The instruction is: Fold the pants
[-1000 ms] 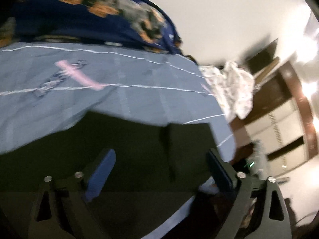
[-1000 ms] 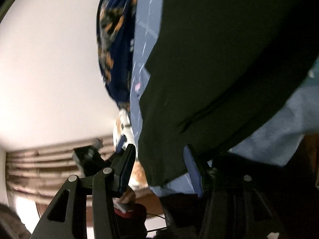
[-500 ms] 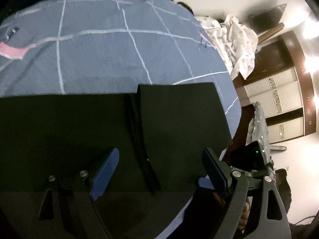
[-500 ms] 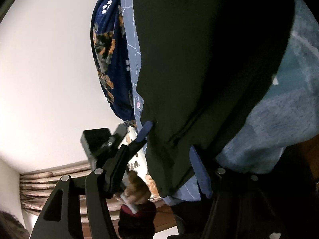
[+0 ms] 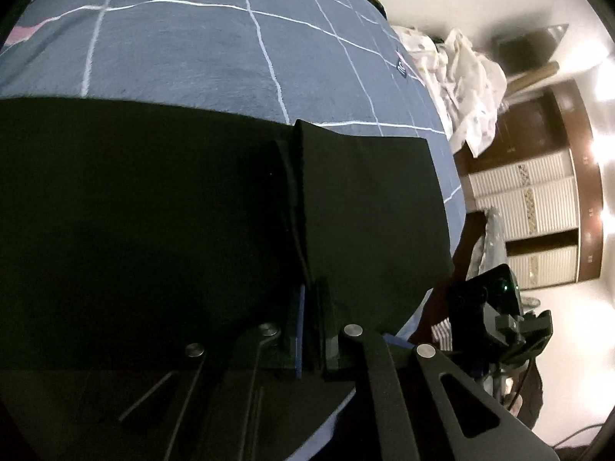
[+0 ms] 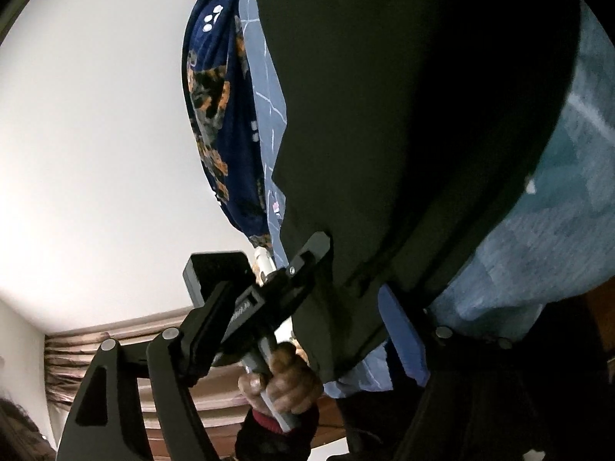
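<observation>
Left claw [image 5: 303,307] pinches the black pants [image 5: 173,211] at six o'clock on the bed [image 5: 215,50]; right claw [image 6: 361,288] stands wide around the hem.

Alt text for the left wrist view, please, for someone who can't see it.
The left tool is closed on the near edge of dark pants lying flat on a blue bedsheet with white grid lines. A white patterned cloth and a wardrobe lie beyond the bed's right.
</observation>
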The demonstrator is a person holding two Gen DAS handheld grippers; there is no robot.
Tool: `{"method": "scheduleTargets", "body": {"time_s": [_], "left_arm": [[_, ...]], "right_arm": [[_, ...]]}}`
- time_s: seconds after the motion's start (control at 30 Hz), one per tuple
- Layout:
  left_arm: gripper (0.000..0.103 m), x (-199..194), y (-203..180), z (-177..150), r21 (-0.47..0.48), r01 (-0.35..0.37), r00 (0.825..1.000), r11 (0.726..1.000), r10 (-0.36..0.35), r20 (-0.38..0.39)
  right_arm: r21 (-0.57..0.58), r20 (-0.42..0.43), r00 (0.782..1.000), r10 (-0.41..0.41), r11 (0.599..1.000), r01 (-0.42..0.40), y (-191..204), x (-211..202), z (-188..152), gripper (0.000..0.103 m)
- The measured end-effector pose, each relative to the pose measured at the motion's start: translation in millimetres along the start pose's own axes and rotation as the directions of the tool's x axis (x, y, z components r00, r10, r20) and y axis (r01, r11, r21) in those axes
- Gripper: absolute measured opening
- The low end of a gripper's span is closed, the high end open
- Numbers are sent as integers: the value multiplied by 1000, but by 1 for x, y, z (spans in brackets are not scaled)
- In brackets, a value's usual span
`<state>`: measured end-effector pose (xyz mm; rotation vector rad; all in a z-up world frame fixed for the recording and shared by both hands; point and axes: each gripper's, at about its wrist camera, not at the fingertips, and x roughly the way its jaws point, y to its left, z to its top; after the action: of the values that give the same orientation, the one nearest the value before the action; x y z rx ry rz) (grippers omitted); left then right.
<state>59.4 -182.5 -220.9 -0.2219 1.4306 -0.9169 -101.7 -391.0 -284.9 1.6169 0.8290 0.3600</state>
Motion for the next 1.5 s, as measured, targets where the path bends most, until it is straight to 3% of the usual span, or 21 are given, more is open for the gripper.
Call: {"method": "scheduleTargets", "body": {"time_s": [0.33,0.57,0.77,0.87,1.03,1.1,1.2,1.27,1.33,1.43,1.5], "left_arm": [[5,-22,0,-29,-63,22,999,998,-19,50],[5,-23,16,-44,-92,-16,997,996,22,71],[5,-23,16,-43,-72,-39,995,997,45,85],[5,-22,15,-45,-48,-62,994,997,66,88],[6,-20,22,-44,-86,-26,996,996,33,86],[6,-20,24,-45,-91,-18,996,996,27,89],[7,-21,26,-48,-82,-22,995,996,30,94],[8,-21,27,-48,-82,-22,995,996,30,96],[8,-22,28,-48,-85,-20,995,996,28,100],[8,-22,27,-49,-75,-31,994,997,39,105],[8,-22,23,-49,-64,-45,993,997,52,108]], "right_arm": [[46,24,1000,16,999,-17,0,-12,3,83],[72,-11,1000,17,997,-16,-1,-4,1,85],[6,-52,998,41,999,-41,17,-5,1,85],[-30,-9,997,71,997,-71,27,-21,7,85],[-13,131,978,165,986,-165,23,-59,26,85],[-44,163,973,166,986,-161,28,-70,34,85],[-156,157,977,143,981,-119,45,-74,49,75],[-247,132,985,111,966,-76,60,-68,63,59],[-290,117,989,89,956,-51,70,-60,76,50],[-333,75,995,69,942,-40,80,-47,99,45],[-356,80,997,2,934,27,85,-36,113,45]]}}
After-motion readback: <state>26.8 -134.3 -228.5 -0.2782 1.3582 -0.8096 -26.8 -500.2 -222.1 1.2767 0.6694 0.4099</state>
